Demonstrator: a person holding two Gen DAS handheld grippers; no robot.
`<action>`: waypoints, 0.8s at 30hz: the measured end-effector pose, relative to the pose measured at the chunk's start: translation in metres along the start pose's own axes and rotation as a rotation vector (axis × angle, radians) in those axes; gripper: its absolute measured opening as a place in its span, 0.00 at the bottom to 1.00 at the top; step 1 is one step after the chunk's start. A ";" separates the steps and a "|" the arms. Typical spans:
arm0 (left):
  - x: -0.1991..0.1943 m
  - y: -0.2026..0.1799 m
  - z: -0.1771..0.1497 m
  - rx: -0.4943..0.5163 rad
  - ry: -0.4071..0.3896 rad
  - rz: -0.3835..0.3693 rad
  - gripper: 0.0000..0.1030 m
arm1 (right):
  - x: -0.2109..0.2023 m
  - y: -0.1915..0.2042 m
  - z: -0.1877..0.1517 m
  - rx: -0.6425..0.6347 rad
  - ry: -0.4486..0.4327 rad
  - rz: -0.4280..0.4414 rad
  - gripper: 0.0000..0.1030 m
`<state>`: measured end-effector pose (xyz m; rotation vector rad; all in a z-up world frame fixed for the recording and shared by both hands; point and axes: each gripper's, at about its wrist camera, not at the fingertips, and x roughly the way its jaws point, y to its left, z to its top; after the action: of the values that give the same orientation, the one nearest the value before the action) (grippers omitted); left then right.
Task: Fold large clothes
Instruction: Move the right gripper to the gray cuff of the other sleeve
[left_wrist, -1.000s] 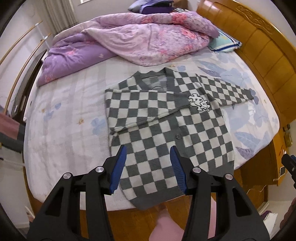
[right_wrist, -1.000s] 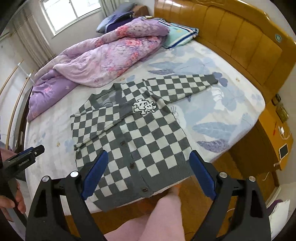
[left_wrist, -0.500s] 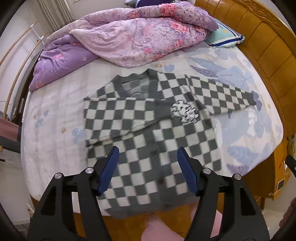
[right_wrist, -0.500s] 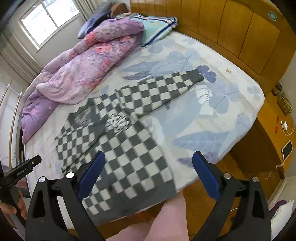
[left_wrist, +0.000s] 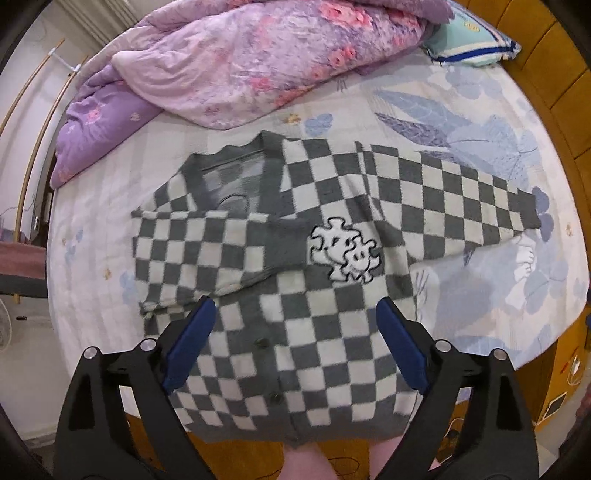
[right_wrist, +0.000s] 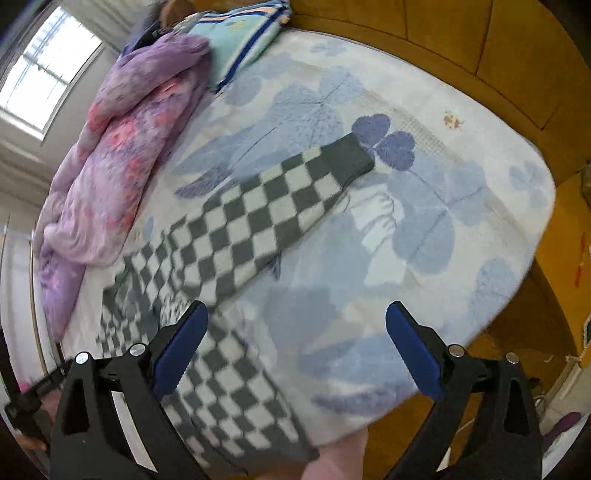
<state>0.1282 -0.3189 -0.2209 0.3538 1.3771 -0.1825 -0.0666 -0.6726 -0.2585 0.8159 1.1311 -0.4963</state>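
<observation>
On the bed (left_wrist: 110, 206) the cardigan (left_wrist: 295, 302) lies flat, one sleeve folded across its chest, the other sleeve (right_wrist: 273, 218) stretched out. Both grippers, left (left_wrist: 295, 343) and right (right_wrist: 295, 347), hover empty; the left's jaws have just been opening, the right's stand wide. A grab catching sheet with knit would likely drag the fold askew.
</observation>
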 end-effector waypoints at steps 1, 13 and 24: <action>0.007 -0.006 0.006 0.006 0.008 -0.001 0.86 | 0.011 -0.006 0.012 0.013 -0.005 0.001 0.91; 0.105 -0.044 0.078 -0.051 0.070 -0.037 0.87 | 0.161 -0.065 0.119 0.236 0.007 0.023 0.90; 0.151 -0.047 0.099 -0.048 0.072 -0.011 0.87 | 0.238 -0.073 0.121 0.272 0.089 -0.014 0.84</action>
<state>0.2331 -0.3859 -0.3607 0.3154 1.4523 -0.1462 0.0404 -0.8011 -0.4797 1.0752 1.1661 -0.6397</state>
